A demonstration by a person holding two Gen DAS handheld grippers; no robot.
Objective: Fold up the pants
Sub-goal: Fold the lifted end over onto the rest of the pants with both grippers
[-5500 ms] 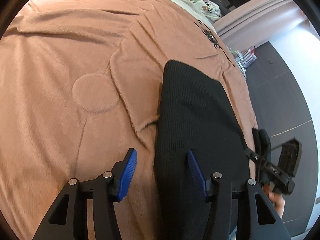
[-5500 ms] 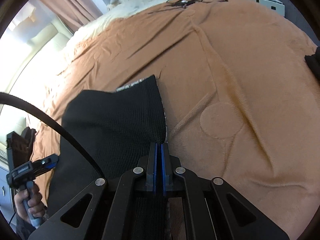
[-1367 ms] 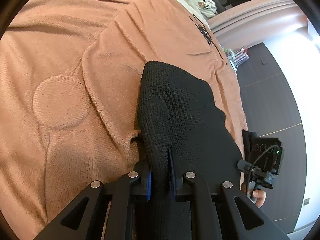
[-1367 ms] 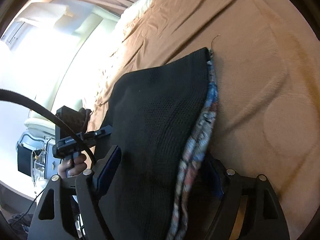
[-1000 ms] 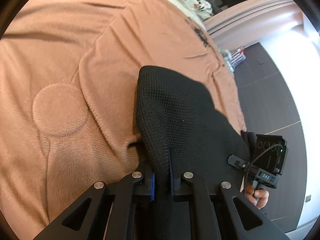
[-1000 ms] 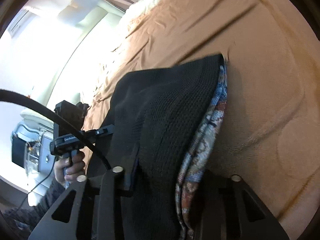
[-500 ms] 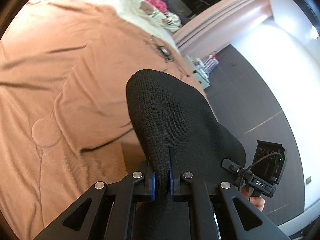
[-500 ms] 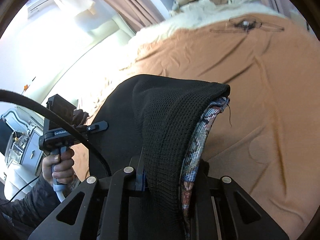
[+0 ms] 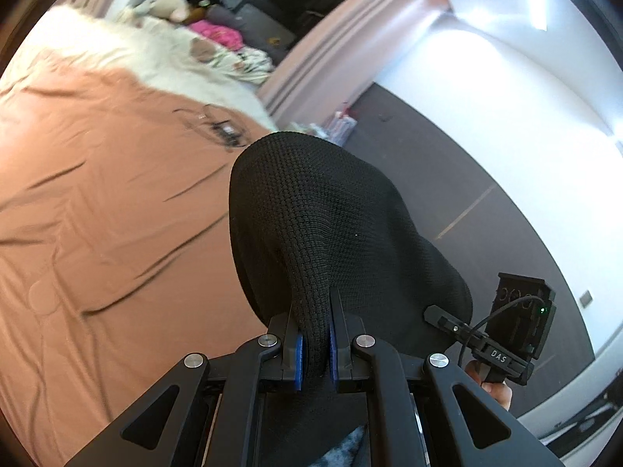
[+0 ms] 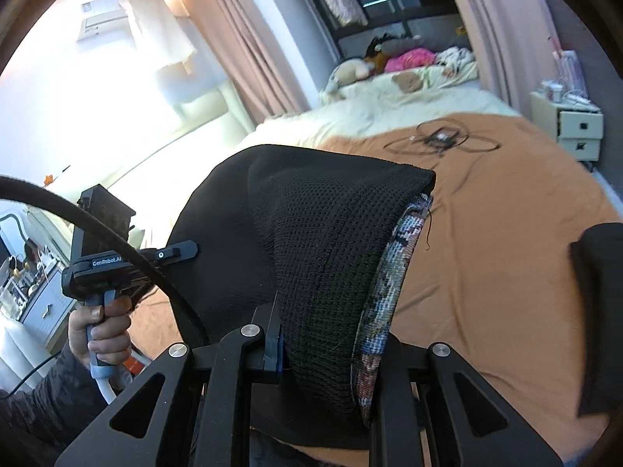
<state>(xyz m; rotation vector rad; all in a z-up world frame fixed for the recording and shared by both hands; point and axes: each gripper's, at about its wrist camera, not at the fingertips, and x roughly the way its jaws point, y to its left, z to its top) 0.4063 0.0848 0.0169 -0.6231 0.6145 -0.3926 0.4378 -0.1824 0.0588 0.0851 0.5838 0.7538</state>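
Note:
The pants (image 9: 331,210) are black knit with a patterned lining showing at one edge (image 10: 393,272). They hang lifted above the orange bedspread (image 9: 97,202). My left gripper (image 9: 314,350) is shut on a fold of the black fabric. My right gripper (image 10: 323,354) is shut on the other side of the pants (image 10: 323,241), black layer and lining together. Each gripper shows in the other's view: the right one (image 9: 502,350) at lower right, the left one (image 10: 105,260) at left, held by a hand.
The orange bedspread (image 10: 486,202) covers the bed. A black cable coil (image 10: 440,140) lies on it farther back. Another dark garment (image 10: 599,292) lies at the right edge. Pillows and plush toys (image 10: 393,66) sit at the headboard. A white nightstand (image 10: 576,120) stands at right.
Both grippers have risen with the pants, lifting them well off the bedspread. The views tilted up toward the headboard and walls. Both grips stay shut.

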